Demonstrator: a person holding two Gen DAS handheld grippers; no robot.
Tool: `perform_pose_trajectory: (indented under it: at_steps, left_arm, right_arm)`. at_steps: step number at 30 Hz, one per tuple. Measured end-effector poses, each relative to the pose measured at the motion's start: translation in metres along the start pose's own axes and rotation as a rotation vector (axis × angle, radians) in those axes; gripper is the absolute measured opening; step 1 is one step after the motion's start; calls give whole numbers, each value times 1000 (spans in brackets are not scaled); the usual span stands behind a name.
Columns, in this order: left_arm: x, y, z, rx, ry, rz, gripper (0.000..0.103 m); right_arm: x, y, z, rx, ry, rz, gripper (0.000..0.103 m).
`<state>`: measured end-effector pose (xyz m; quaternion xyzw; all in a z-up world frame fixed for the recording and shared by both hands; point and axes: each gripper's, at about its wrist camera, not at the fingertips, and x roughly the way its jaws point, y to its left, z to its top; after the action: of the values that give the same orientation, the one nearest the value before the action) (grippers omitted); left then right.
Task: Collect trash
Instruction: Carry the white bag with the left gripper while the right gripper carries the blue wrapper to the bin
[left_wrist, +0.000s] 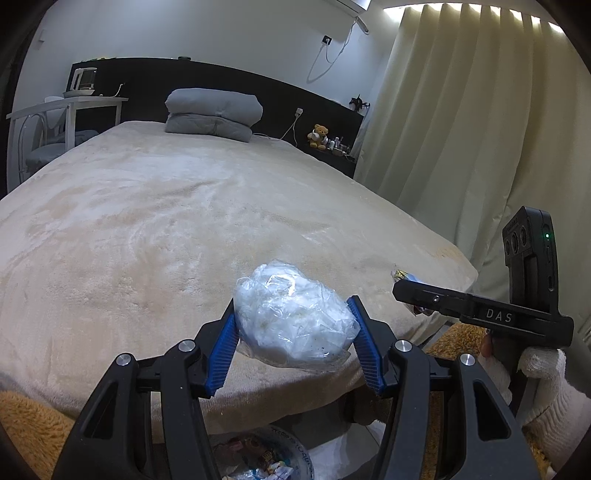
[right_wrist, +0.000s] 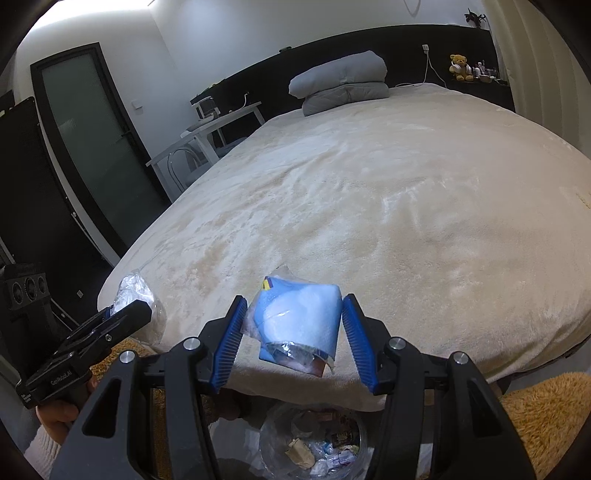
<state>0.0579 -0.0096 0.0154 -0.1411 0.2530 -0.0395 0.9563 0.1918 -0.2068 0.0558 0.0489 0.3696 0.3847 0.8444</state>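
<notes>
1. Trash sat in both grippers: a crumpled clear plastic bag (left_wrist: 295, 314) filled the lower middle of the left wrist view, clamped between the blue pads of the left gripper (left_wrist: 295, 334).
2. That bag hung over the near edge of the bed (left_wrist: 184, 221), whose cream plush cover filled most of the frame.
3. In the right wrist view, a blue and white wrapper (right_wrist: 301, 321) sat at lower centre, held between the blue pads of the right gripper (right_wrist: 293, 339), also above the bed's near edge.
4. A clear bin (right_wrist: 314, 443) with mixed scraps inside stood on the floor at the bottom of that frame, below the wrapper; its rim also showed at the bottom of the left view.
5. At the right of the left view, the right gripper appeared from the side, gripped by a hand (left_wrist: 491, 345) in a white sleeve.
6. A folded grey duvet (left_wrist: 214, 114) lay at the head of the bed, upper middle.
7. A teddy bear (left_wrist: 319, 136) sat on the dark ledge to its right, beside the cream curtain (left_wrist: 461, 110).
</notes>
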Motion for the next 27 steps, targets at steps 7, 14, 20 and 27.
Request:
perform_pose_trajectory:
  at_steps: [7, 14, 20, 27]
  left_arm:
    - [-18, -2, -15, -30, -12, -14, 56]
    - [-22, -6, -30, -54, 8, -16, 56]
    - [-19, -2, -46, -84, 50, -12, 56]
    - [-12, 6, -64, -116, 109, 3, 56]
  right_arm:
    - [-12, 5, -18, 12, 8, 28, 54]
    - [-17, 10, -35, 1, 26, 56, 54]
    - [-17, 12, -46, -4, 41, 64, 54]
    - [-4, 13, -62, -1, 100, 60, 54]
